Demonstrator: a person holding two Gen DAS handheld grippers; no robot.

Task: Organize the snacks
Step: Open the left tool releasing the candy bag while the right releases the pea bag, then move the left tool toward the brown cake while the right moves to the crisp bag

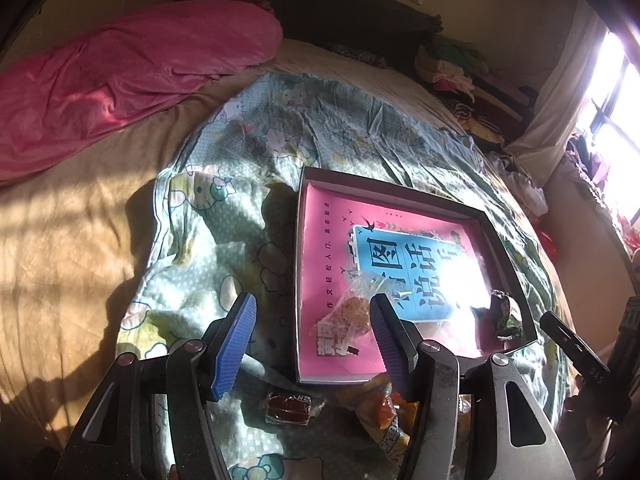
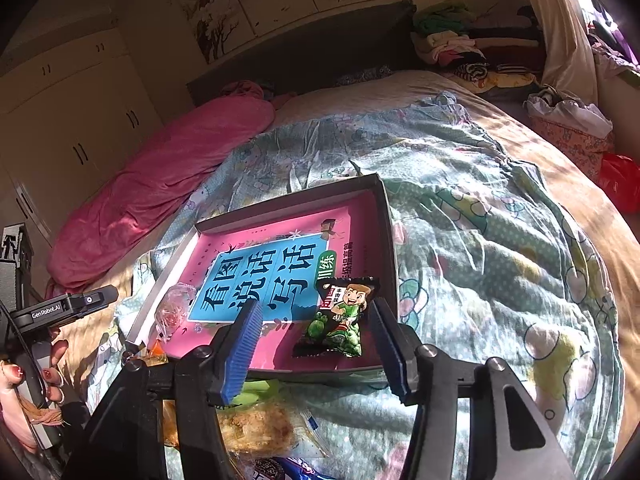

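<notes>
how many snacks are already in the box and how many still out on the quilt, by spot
In the shallow grey cardboard box with the pink book: 2, the clear-wrapped orange snack and the green cartoon packet.
On the cartoon-print quilt in front of the box, as far as visible: 3, a dark red wrapped block, an orange packet, a clear-wrapped golden pastry.
Total: 5

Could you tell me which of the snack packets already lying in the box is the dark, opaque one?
The green-and-black cartoon packet near the box's right wall; the other, the clear packet by the left wall, is see-through.
</notes>
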